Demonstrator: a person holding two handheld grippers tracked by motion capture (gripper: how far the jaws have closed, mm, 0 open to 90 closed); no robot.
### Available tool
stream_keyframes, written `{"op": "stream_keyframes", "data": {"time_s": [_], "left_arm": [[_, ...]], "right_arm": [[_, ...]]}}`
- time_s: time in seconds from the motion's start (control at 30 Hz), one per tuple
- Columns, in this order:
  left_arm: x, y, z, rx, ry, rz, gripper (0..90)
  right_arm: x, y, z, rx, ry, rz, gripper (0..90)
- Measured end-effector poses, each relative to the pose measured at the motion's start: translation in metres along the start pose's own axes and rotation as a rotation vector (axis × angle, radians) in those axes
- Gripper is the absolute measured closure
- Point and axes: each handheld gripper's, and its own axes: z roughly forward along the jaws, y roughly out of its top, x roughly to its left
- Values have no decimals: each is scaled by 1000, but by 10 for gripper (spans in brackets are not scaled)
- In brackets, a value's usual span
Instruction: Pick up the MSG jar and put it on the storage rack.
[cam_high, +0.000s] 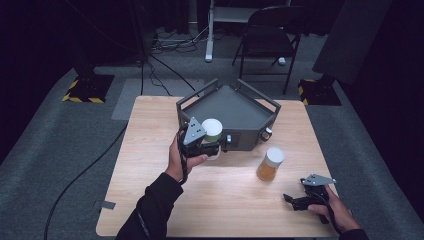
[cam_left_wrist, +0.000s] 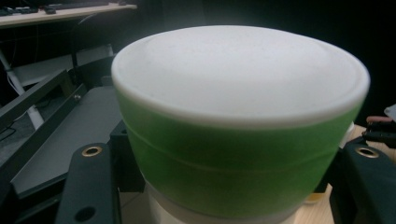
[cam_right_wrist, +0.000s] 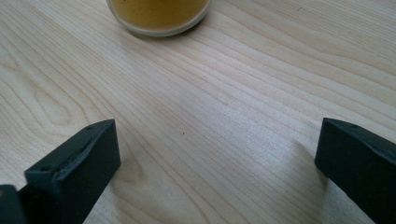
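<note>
A green jar with a white lid (cam_high: 212, 130) is held above the table's middle, at the front edge of the dark tray (cam_high: 235, 107). My left gripper (cam_high: 214, 148) is shut on the jar, and in the left gripper view the jar (cam_left_wrist: 238, 121) sits between both black jaws. An amber jar with a white lid (cam_high: 270, 164) stands on the wooden table (cam_high: 220, 200) to the right of centre. My right gripper (cam_high: 292, 201) rests open near the table's front right, and its view has the amber jar's base (cam_right_wrist: 159, 16) ahead of the spread jaws.
The dark tray with raised rails occupies the back middle of the table. Beyond the table stand a folding chair (cam_high: 270, 35), cables on the floor and stands with yellow-black striped bases (cam_high: 87, 90).
</note>
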Motion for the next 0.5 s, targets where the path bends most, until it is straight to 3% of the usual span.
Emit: {"op": "stream_keyframes", "data": {"time_s": [0.5], "left_arm": [[15,32,14,-47,22,16,346]], "right_arm": [[0,0,0,0,2,-1,0]]}}
